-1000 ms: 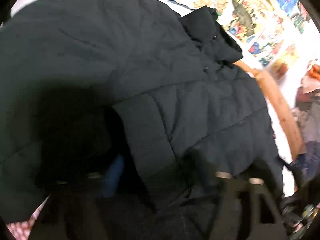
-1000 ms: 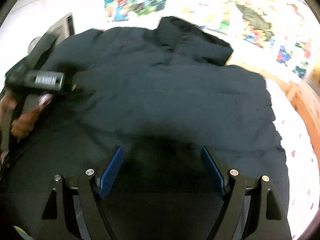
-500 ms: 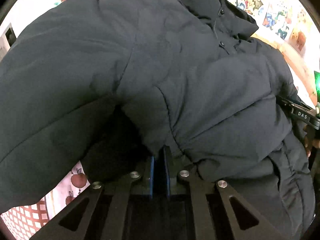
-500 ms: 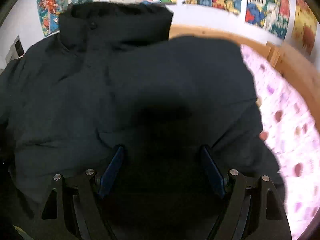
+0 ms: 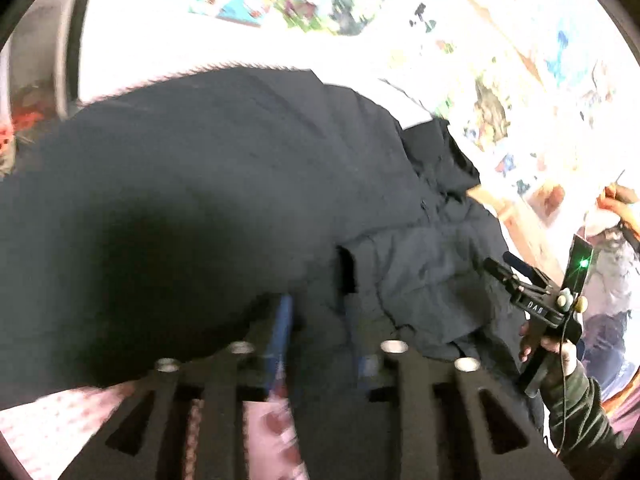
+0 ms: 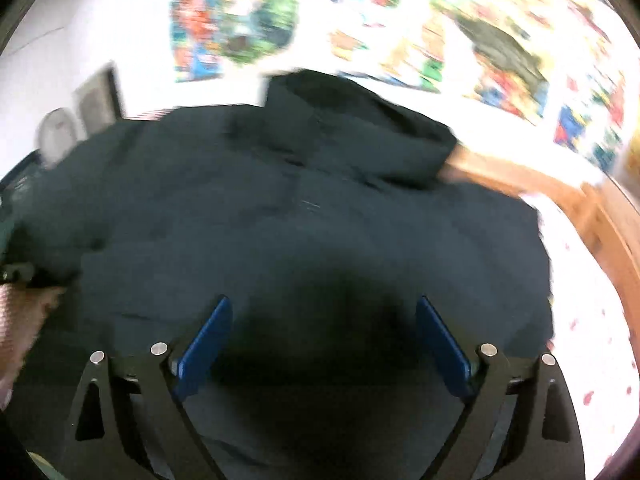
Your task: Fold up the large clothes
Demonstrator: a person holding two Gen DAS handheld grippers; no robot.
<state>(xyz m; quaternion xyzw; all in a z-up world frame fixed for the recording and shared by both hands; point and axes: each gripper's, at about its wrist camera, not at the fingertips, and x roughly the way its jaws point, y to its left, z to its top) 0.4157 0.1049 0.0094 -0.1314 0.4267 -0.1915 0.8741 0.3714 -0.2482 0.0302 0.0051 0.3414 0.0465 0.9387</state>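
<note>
Dark navy quilted fabric fills most of both views: a large puffy jacket [image 6: 320, 220] lies spread over a bed with a white sheet [image 6: 592, 320] dotted with small red shapes. The jacket's collar [image 6: 360, 128] points toward the far wall, where bright cartoon posters [image 6: 236, 16] hang above it. A wooden bed frame [image 6: 520, 176] curves along the jacket's right side.

Your left gripper [image 5: 316, 320] sits at the jacket's near edge. Its blue pads [image 5: 280, 332] stand a little apart, with a fold of the dark fabric running down between them; motion blur keeps you from telling whether they actually pinch it. The patterned sheet shows just below that gripper.

Your right gripper [image 6: 324, 344] hovers above the jacket's lower middle, its blue pads [image 6: 206, 344] spread wide and holding nothing. In the left view that same right gripper [image 5: 516, 272] appears at the jacket's right edge, held in your right hand [image 5: 556, 356], with a green light glowing on its body.
</note>
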